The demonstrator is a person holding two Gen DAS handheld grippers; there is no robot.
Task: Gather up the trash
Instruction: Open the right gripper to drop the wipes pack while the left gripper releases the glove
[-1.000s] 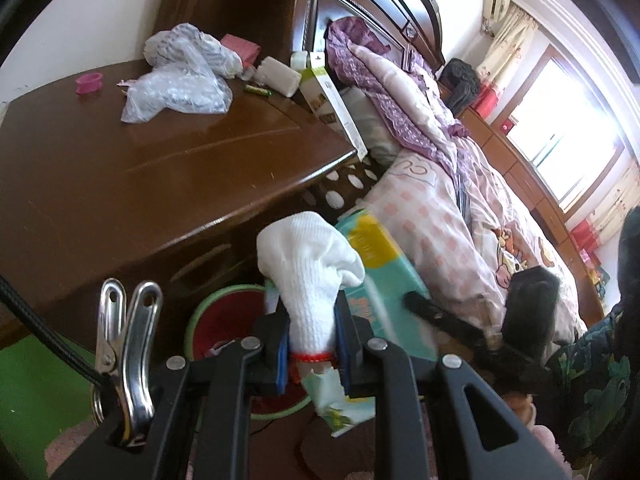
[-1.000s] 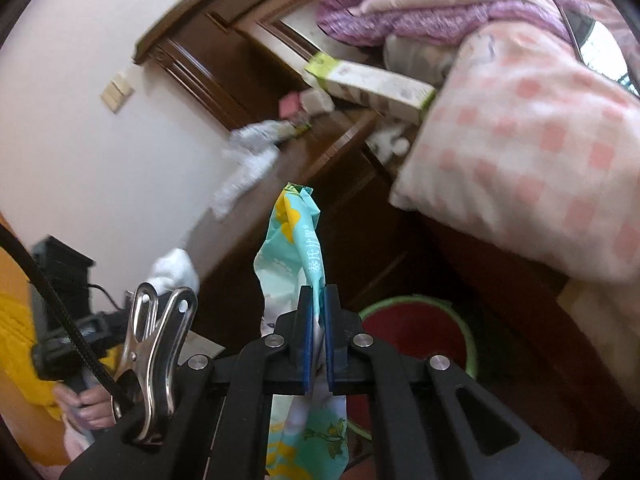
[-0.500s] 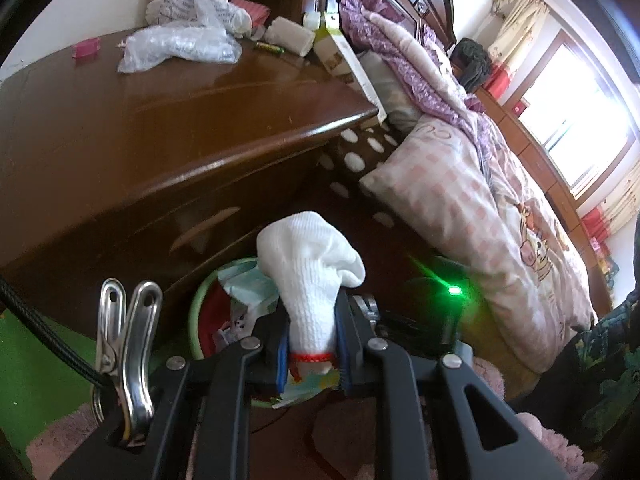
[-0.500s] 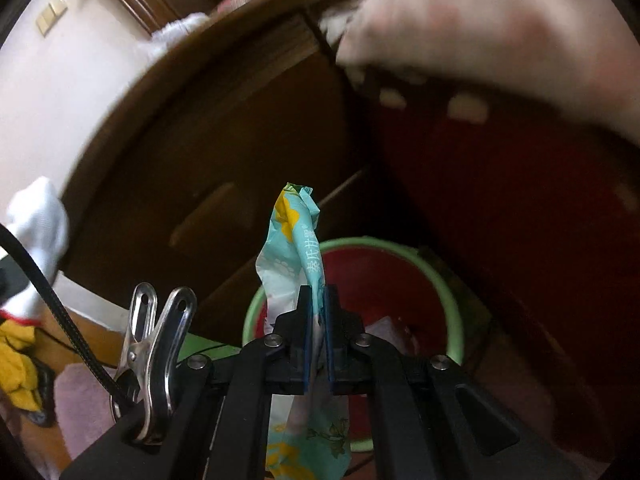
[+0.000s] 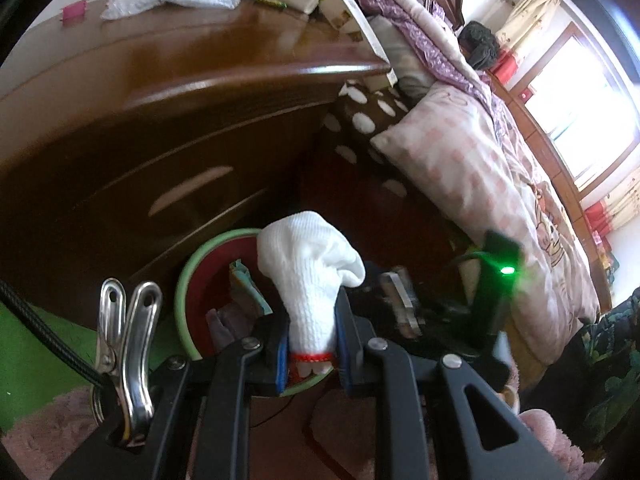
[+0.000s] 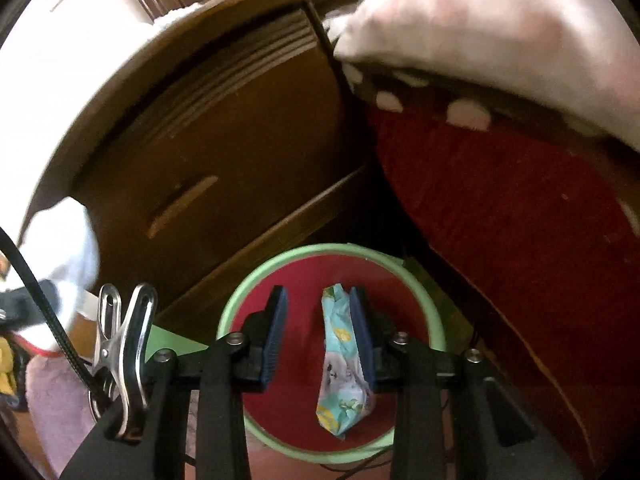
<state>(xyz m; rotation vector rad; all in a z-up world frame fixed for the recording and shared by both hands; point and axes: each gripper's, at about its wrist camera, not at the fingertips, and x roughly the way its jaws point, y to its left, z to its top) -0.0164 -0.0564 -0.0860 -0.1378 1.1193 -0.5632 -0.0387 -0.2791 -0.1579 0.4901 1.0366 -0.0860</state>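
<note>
Reviewing the scene from left to right, we are starting with our left gripper, which is pinching a white knitted glove between its pads just above the red cuff band; the glove is standing upright out of the jaws. A second ago this gripper was level with the dresser top; now it is sitting lower, over the near rim of the bin, a red tub with a pale green lip, standing on the floor against the dresser front. We are judging that the glove is next in line for disposal, since nothing is releasing it yet.

Moving right, we are noting the main change at our right gripper. A second ago its pads were pressed tight on the blue-green wrapper, held high near the bed. Now the jaws are opening directly over the bin mouth. The wrapper is between the pads, hanging against the right-hand pad and standing clear of the left one; whether it is sticking there or already dropping, we are unable to tell.

We are reading this as the drop of one piece of trash in progress. The wrapper's lower end is hanging inside the green rim, so a fall should be landing it in the bin.
</note>
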